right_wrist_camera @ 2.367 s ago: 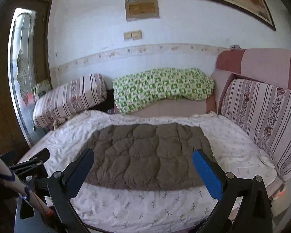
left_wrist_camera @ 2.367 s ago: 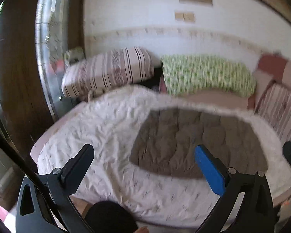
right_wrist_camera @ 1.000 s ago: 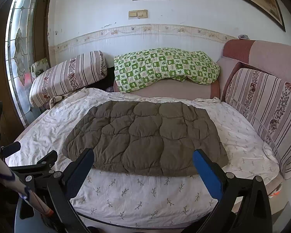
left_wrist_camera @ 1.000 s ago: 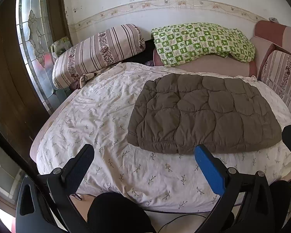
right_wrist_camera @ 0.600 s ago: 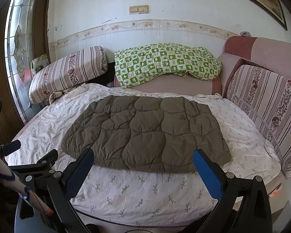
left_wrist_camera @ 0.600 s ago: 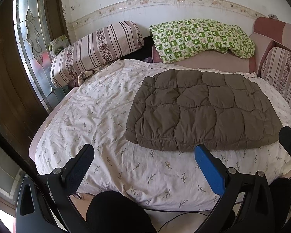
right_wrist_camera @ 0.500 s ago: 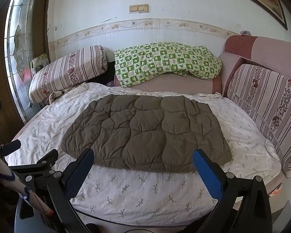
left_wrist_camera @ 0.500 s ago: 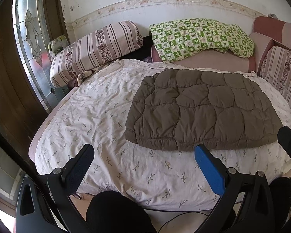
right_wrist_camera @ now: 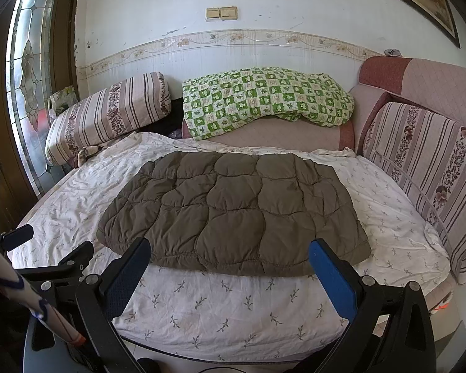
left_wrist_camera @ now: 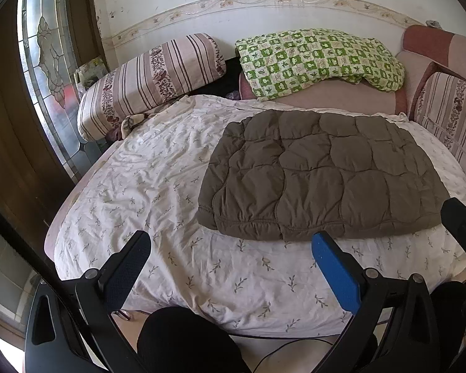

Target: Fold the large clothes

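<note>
A brown quilted jacket lies flat on a white floral bed sheet, its elastic hem toward me. It also shows in the right wrist view. My left gripper is open and empty, above the near edge of the bed, short of the hem. My right gripper is open and empty, its fingertips just in front of the hem. The left gripper shows at the lower left of the right wrist view.
A striped bolster and a green checked blanket lie at the back. Striped sofa cushions line the right side. A glazed wooden door stands on the left. A person's dark knee is below the left gripper.
Both grippers have moved closer to the bed and tilted down a little; the jacket looks larger and nearer. Both stay open.
</note>
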